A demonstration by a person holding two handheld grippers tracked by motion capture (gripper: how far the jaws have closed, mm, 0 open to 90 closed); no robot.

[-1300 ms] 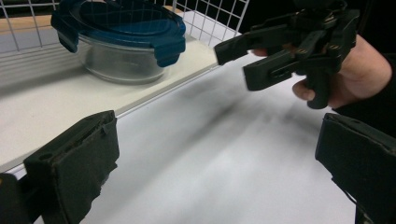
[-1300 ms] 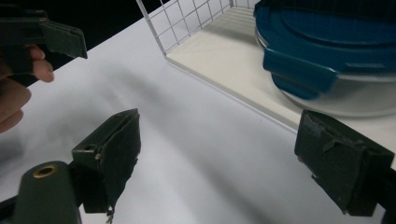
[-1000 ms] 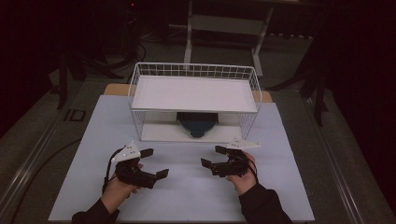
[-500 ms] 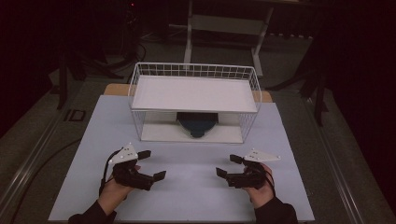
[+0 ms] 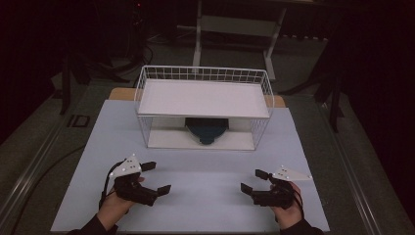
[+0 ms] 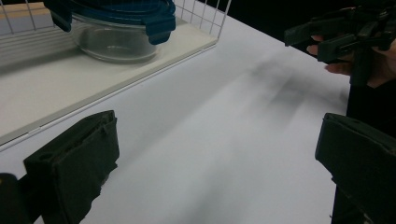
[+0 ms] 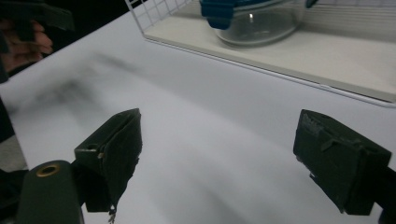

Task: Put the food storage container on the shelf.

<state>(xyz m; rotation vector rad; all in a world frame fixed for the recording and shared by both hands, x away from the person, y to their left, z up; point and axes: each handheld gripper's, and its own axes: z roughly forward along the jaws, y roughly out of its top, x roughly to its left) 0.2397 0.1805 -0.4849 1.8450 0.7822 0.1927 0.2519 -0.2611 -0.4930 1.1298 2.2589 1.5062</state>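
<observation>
Left gripper (image 5: pixel 155 177) low over white worktop (image 5: pixel 205 196), jaws spread wide, nothing between. Right gripper (image 5: pixel 253 180) same, jaws spread wide, nothing between. Grippers well apart. Glass bowl (image 5: pixel 206 130) with blue lid sits on bottom shelf of white wire rack (image 5: pixel 203 98), far side of worktop.

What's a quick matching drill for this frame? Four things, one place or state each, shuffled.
Things:
1. container
2. wire rack
3. left tongs
4. right tongs

Descriptions:
A. open, near right of the table
B. clear, blue lid, on the rack's lower shelf
C. open, near left of the table
D. white, two shelves, far middle of the table

Pairs: 1-B, 2-D, 3-C, 4-A
</observation>
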